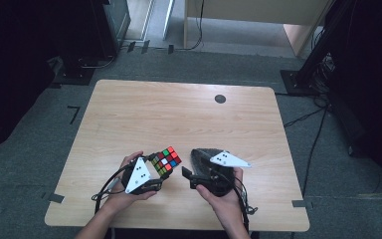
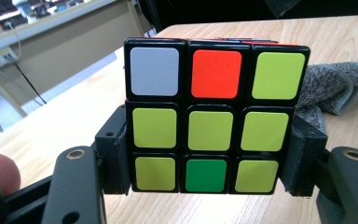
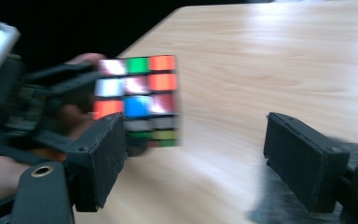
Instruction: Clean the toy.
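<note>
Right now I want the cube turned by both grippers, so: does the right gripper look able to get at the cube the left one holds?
Probably yes. The right gripper stands open with nothing between its jaws, and the cube, clamped in the left gripper, sits just ahead of it above the bare table. The grey cloth lies off to the side.

My left gripper [image 1: 155, 175] clamps the cube [image 1: 166, 161] by two opposite sides of its lower layers, holding it up off the table [image 1: 129, 114]. It is a scrambled three-by-three with black edges. The face [image 2: 213, 116] toward me is mostly yellow-green, with white, red and one green tile. It sits tilted, just beside the grey cloth [image 1: 204, 155].
</note>
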A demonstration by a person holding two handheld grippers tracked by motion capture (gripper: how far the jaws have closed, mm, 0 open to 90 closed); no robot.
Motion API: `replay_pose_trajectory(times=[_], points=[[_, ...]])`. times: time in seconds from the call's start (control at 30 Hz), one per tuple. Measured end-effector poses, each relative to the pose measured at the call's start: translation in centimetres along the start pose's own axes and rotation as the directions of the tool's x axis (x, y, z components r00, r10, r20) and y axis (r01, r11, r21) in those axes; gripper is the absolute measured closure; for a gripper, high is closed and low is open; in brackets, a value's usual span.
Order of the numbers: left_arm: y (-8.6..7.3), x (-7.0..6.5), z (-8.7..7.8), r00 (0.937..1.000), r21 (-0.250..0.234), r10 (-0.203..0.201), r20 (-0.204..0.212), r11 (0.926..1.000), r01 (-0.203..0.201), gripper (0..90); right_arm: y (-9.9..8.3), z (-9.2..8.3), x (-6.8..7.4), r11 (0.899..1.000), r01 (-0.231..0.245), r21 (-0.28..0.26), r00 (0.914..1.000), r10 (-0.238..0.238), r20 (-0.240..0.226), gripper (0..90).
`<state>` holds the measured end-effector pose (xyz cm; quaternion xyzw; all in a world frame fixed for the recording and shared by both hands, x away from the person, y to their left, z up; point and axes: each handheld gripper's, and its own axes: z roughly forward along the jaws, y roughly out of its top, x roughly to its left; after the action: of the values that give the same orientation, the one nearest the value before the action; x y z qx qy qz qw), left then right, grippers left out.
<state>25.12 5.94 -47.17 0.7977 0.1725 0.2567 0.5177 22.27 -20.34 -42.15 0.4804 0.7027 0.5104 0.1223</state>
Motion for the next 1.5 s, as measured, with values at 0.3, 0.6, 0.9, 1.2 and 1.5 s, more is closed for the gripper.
replay_pose_trajectory(times=[0.3,0.6,0.9,1.2,1.5], points=[[0.0,0.7,-0.1,0.9963,-0.006,-0.073,0.045,0.9973,0.073,33.7,-3.0,3.2,-4.5,0.989,0.045,0.141,0.9599,-0.082,0.268,22.2],[0.0,0.8,-0.3,0.9926,-0.015,-0.097,0.073,0.995,0.099,33.8,-5.3,5.6,-6.1,0.965,0.049,0.258,0.9312,-0.138,0.338,33.8],[0.1,0.5,-0.3,0.99,-0.023,-0.095,0.104,0.9949,0.098,33.8,-5.6,4.6,-7.0,0.976,0.042,0.215,0.9374,-0.113,0.33,69.1],[-0.1,-0.3,0.4,0.9904,0.007,-0.059,0.125,0.9983,0.058,33.8,-2.1,0.8,-3.3,0.996,0.053,-0.065,0.9966,-0.049,0.066,69.5],[0.1,-1.8,1.1,0.9931,0.057,0.008,0.117,0.9983,-0.015,33.8,-0.9,-0.1,2.9,0.978,0.166,-0.13,0.9755,-0.182,-0.124,68.3]])
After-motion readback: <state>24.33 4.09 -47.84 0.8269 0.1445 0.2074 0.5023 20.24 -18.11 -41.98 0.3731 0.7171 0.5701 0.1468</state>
